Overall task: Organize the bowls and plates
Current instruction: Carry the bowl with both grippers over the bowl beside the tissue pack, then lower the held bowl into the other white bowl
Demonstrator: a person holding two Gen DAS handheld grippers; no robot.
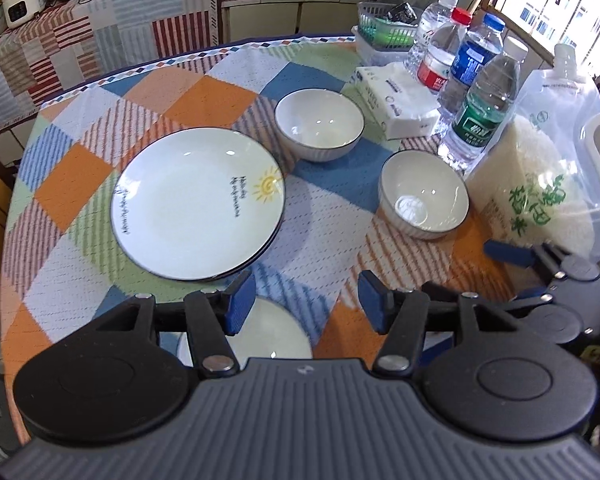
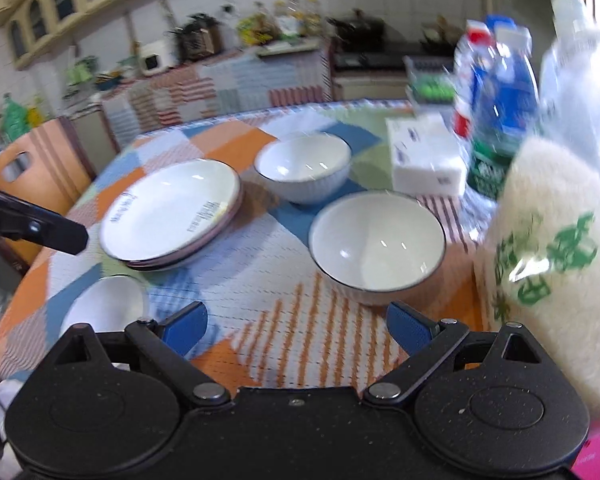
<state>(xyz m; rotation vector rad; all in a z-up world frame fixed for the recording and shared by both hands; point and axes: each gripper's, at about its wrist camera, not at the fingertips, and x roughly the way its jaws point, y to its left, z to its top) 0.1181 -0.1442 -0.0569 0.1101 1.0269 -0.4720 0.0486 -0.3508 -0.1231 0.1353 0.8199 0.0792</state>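
Bowl (image 2: 378,246) sits on the desk (image 2: 260,332) just ahead of the right gripper (image 2: 296,326), slightly right of centre; jaws wide, empty; left gripper (image 1: 306,304), also wide, hangs farther off.

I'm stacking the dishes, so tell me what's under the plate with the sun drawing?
The sun plate sits on at least one more plate, whose rim peeks out along its near edge. How many lie beneath is hidden, and so is the tablecloth there.
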